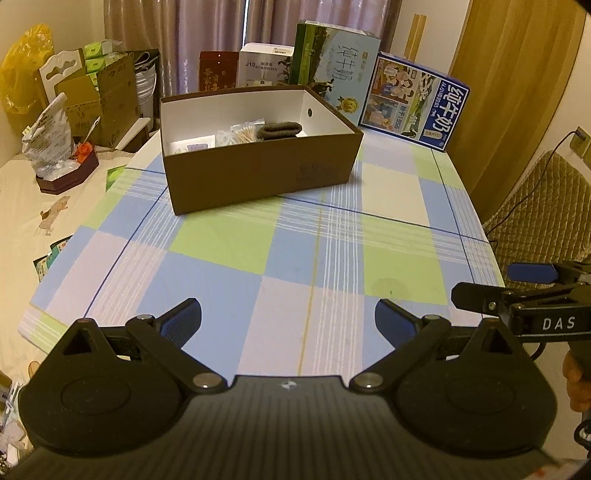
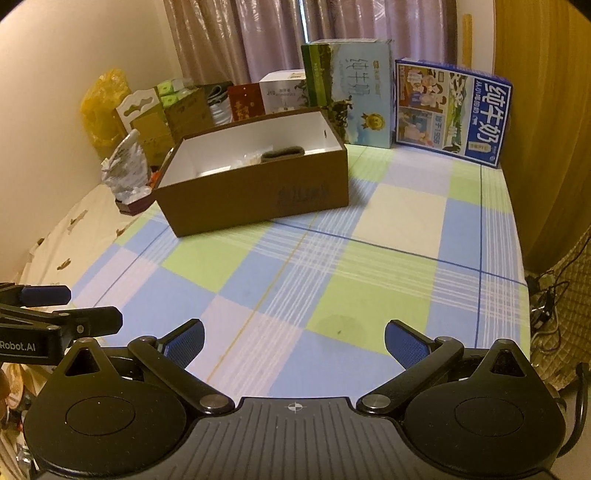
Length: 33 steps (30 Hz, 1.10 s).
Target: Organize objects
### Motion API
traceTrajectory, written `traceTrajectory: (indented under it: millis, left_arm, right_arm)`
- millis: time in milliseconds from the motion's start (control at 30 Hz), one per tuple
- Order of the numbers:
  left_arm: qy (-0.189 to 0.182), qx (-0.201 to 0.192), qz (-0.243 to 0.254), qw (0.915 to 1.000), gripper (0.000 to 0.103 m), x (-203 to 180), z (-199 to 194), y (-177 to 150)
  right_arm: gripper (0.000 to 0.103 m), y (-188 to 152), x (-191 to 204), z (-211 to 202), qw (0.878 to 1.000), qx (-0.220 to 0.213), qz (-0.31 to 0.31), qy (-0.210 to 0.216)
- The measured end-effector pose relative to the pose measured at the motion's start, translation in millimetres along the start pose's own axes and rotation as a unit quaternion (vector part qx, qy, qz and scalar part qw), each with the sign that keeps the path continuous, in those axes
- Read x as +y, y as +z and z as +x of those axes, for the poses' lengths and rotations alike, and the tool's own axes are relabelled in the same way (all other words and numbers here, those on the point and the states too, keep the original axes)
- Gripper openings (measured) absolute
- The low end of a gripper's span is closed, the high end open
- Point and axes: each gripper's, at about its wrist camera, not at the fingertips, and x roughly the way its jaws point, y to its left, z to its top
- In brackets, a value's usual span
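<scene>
Both grippers, left gripper point(image 1: 288, 319) and right gripper point(image 2: 294, 341), wide apart before brown box point(image 1: 258, 173).

A checked tablecloth point(image 1: 303, 258) in blue, green and white squares covers the table. At its far right edge stands a blue milk carton box point(image 1: 413, 99), printed upside down, and just left of it a taller green-and-pale-blue box point(image 1: 332, 62). Further left along the far side sit a white humidifier box point(image 1: 264, 66) and a dark red box point(image 1: 218, 72). Far left are brown cardboard boxes point(image 1: 107, 99), a yellow plastic bag point(image 1: 22, 62) and a crumpled white bag point(image 1: 48, 136). Mauve curtains point(image 1: 221, 26) hang behind; a wooden door point(image 1: 517, 92) stands at the right.
</scene>
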Motion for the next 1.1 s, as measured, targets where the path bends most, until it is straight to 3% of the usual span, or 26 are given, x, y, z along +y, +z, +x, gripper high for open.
traceTrajectory:
  millis: [1100]
  left_arm:
    - [0.002,0.002,0.004,1.0000,0.099,-17.5,-0.3,-5.5]
  right_arm:
    - [0.101,-8.4,-12.4,-7.1,1.000,0.001,0.000,0.002]
